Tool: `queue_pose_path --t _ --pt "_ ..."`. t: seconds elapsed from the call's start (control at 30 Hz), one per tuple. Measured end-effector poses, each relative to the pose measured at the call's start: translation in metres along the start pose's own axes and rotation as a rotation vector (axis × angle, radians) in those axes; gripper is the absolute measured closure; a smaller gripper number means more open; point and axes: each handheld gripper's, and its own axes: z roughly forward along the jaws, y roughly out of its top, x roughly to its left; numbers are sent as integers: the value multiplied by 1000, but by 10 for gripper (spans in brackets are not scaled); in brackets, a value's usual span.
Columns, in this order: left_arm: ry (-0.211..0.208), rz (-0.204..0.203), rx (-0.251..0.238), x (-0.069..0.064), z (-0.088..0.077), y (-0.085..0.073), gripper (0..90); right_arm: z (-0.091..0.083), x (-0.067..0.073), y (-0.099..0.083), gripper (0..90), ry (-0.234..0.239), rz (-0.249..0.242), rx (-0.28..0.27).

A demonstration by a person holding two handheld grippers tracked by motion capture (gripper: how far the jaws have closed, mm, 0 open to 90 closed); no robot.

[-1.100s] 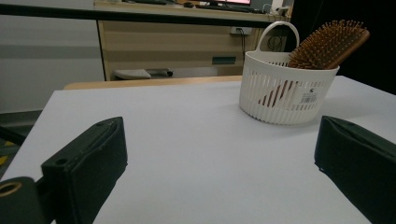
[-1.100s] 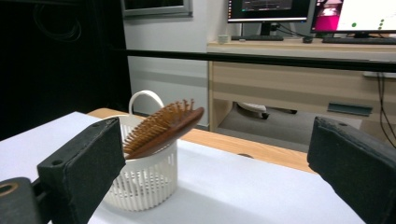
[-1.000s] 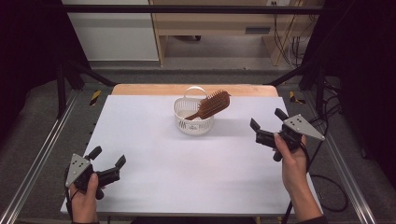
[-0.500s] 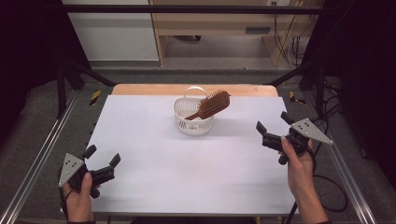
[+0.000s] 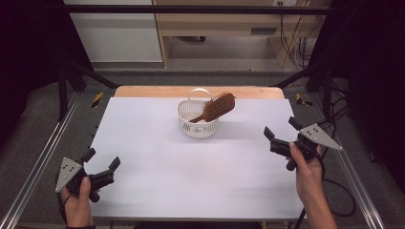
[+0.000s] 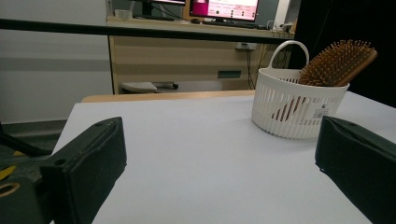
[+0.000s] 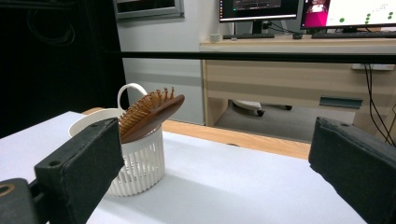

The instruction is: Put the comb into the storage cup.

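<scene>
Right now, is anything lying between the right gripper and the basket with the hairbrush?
Nothing: in the high view, only bare white table lies between the right gripper and the basket holding the hairbrush.

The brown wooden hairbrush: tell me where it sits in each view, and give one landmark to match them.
High view: the brown wooden hairbrush is upper centre, handle down in the white slotted plastic basket, head over its right rim.
Left gripper view: upper right, head jutting above the rim.
Right gripper view: left of centre, leaning right.
Shared landmark: the basket's looped handle.
</scene>
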Motion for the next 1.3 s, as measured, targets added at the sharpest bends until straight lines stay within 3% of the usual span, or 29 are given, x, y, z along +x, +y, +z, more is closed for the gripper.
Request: queue_pose_path --t 0.63,1.3 --pt "-33 5 0 -4 1 0 15 -22 -11 -11 33 -13 7 -5" --pt "-48 11 -9 -8 0 1 13 -45 -22 -38 23 -50 31 13"
